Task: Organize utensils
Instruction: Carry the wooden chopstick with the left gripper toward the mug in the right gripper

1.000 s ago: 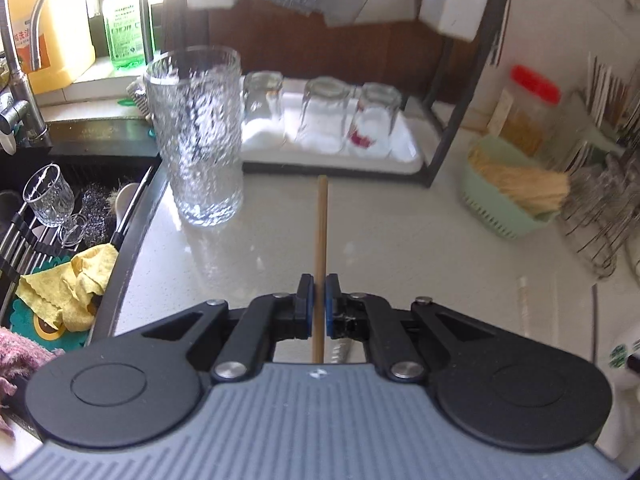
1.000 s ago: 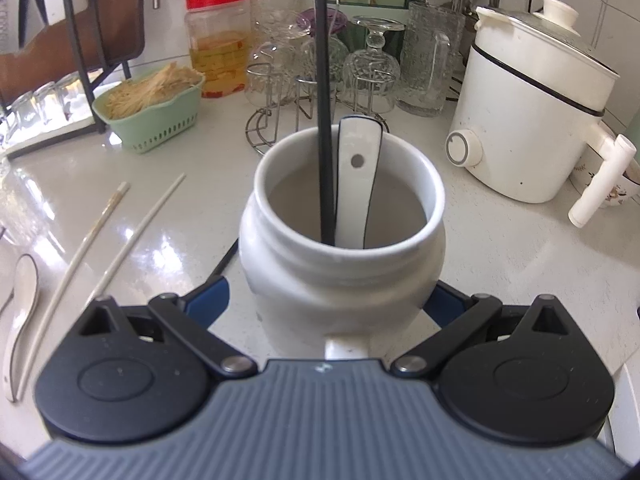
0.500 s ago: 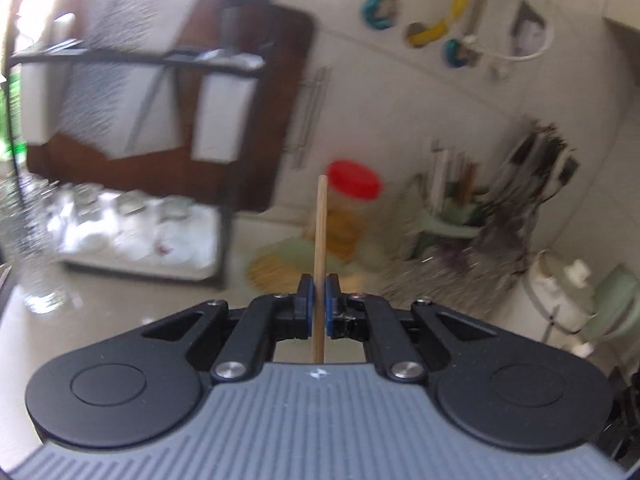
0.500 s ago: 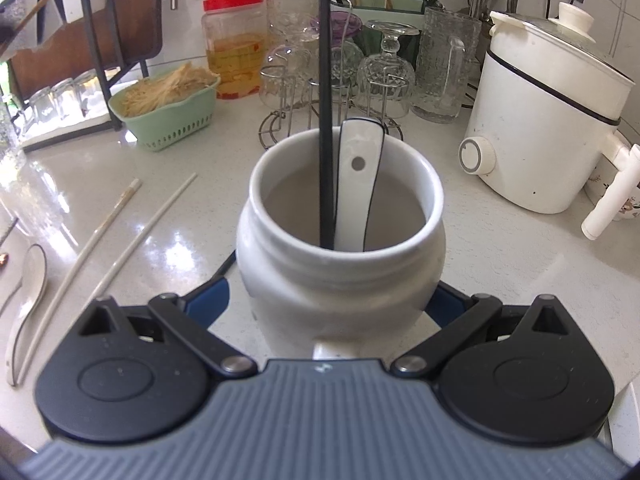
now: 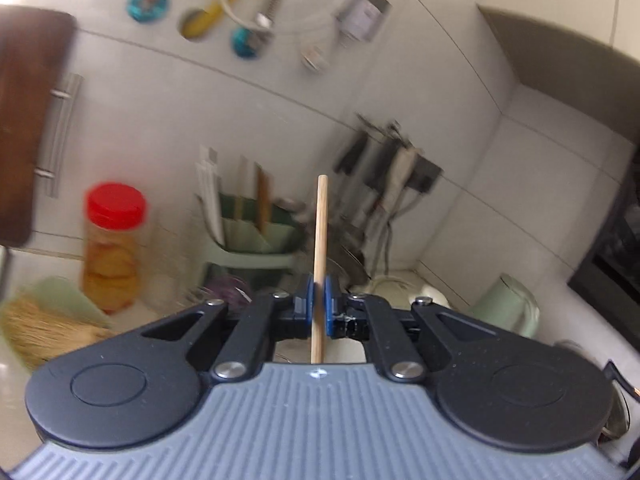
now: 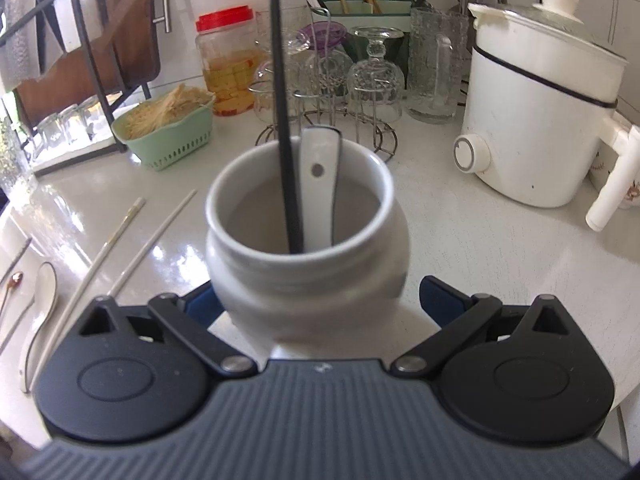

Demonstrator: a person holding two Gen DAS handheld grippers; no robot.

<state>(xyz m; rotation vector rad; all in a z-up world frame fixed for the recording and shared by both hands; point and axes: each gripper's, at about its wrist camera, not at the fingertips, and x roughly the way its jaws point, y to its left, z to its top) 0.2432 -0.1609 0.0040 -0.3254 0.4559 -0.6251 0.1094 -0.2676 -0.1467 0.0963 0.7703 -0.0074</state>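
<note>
1. The left tool (image 5: 317, 307) is clamped on a wooden chopstick (image 5: 320, 248), its blue pads pressed to both sides of the stick.
2. The chopstick stands nearly upright in that grip, held up in the air; its upper end rises in front of the tiled wall and its lower end shows just below the pads.
3. The left wrist view is blurred; behind the stick are a red-lidded jar (image 5: 112, 248) and a green rack (image 5: 256, 240) with upright sticks in it.
4. The right tool (image 6: 320, 300) is spread wide around a white jar (image 6: 308, 256), one blue pad on each side of its body; whether the pads touch it I cannot tell.
5. The white jar stands on the desk (image 6: 480, 240) and holds a black chopstick (image 6: 284, 128) and a white spoon (image 6: 320, 184), both leaning against its far rim.
6. To the left on the desk lie two pale chopsticks (image 6: 132, 248), side by side and slightly apart, and beyond them another spoon (image 6: 40, 312) and a thin metal spoon (image 6: 10, 296).
7. A green basket (image 6: 172, 128), a glass stand (image 6: 340, 80) and a white cooker (image 6: 536, 112) sit further back.
</note>
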